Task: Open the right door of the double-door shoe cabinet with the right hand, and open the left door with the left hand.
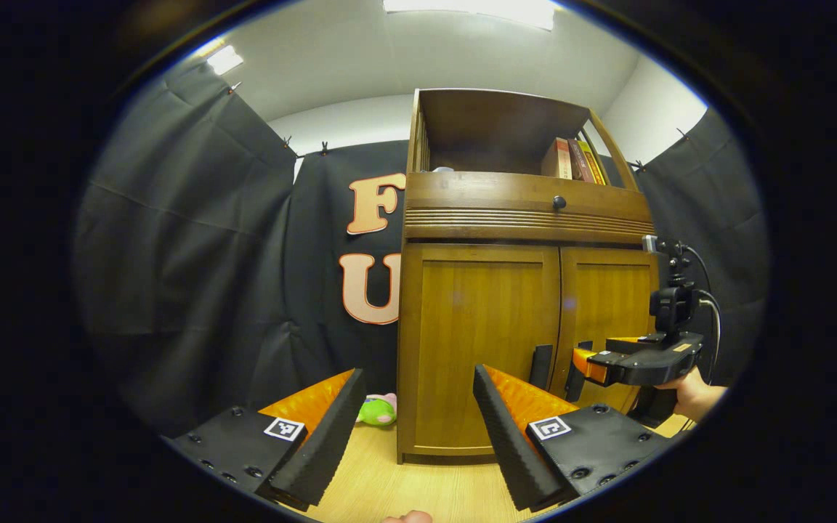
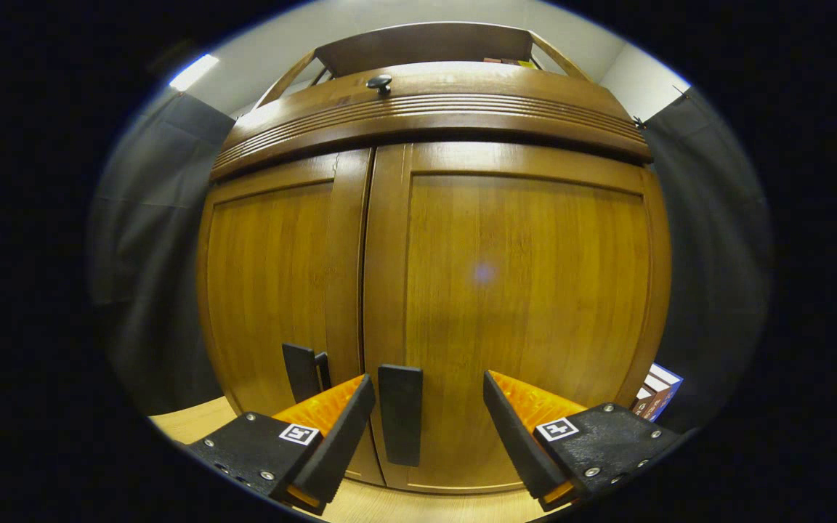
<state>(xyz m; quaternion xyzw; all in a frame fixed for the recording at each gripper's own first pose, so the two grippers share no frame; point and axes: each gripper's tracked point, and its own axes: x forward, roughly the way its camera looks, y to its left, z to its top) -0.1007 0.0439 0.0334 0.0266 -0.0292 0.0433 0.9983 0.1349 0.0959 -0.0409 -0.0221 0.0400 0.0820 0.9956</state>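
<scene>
The wooden shoe cabinet has both doors closed. In the left gripper view its left door (image 1: 476, 341) and right door (image 1: 607, 319) meet at a seam with a dark vertical handle on each side. My left gripper (image 1: 418, 396) stands open, well back from the cabinet, with nothing between its fingers. A hand (image 1: 694, 392) holds my right gripper (image 1: 580, 361) close to the right door's handle. In the right gripper view my right gripper (image 2: 427, 386) is open, and the right door's handle (image 2: 400, 425) lies between its fingers, nearer the left one. The left door's handle (image 2: 301, 372) is just beyond.
A green plush toy (image 1: 377, 410) lies on the wooden floor left of the cabinet. Books (image 1: 571, 160) stand on the open upper shelf, above a drawer with a dark knob (image 1: 559, 202). A box (image 2: 654, 396) sits at the cabinet's right side. Black cloth walls surround the booth.
</scene>
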